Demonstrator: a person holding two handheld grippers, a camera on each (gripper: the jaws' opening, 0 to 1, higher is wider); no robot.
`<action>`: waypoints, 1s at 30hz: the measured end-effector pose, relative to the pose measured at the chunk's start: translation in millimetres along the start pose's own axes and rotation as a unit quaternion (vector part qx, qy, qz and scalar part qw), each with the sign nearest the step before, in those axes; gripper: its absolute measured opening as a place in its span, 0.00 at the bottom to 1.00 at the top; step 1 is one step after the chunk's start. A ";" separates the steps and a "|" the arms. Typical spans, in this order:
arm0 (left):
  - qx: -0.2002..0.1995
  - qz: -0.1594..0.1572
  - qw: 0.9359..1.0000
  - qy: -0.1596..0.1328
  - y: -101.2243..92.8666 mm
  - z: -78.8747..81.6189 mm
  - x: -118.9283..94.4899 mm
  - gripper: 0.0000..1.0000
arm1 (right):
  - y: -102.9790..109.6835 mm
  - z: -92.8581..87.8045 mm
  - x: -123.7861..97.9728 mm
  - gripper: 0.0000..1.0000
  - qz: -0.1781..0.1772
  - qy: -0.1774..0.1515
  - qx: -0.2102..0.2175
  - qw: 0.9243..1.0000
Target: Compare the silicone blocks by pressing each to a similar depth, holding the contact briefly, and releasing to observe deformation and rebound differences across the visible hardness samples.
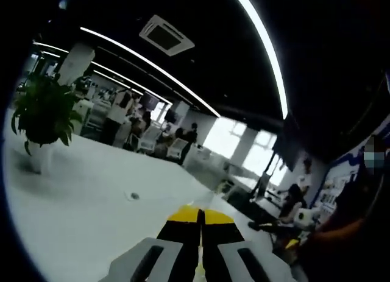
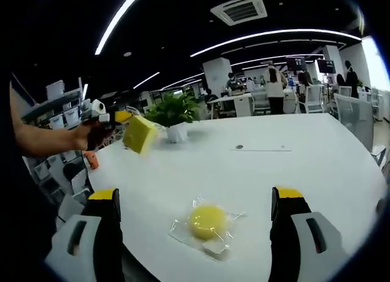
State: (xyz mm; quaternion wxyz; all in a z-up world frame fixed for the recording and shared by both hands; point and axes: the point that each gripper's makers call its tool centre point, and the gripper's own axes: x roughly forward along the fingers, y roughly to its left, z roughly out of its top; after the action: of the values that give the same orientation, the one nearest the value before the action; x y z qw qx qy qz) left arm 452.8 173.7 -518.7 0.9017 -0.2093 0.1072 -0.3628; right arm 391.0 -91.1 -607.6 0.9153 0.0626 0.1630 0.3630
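Note:
In the right gripper view, a round yellow silicone piece lies in a clear bag on the white table. My right gripper hovers open just in front of it, one jaw on each side, touching nothing. At the far left a hand holds my left gripper above the table's edge. A square yellow block is at its tip, tilted and off the table. In the left gripper view, the left gripper has its yellow-tipped jaws pressed together, and the block's face cannot be seen.
A potted plant stands at the table's far side. A small round dark spot marks the tabletop. An orange object sits off the left edge. Desks, chairs and people lie beyond the table.

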 end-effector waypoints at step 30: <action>0.030 -0.092 0.995 -0.004 -54.8 -8.2 10.3 0.00 | 51.1 18.2 36.2 0.97 0.110 -0.008 -0.029 0.993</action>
State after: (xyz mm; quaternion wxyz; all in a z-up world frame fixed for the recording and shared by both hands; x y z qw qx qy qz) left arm 424.0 128.4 -501.5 0.8708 -0.1927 0.0734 -0.4462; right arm 389.1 -29.0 -587.8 0.8723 0.0565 0.1372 0.4658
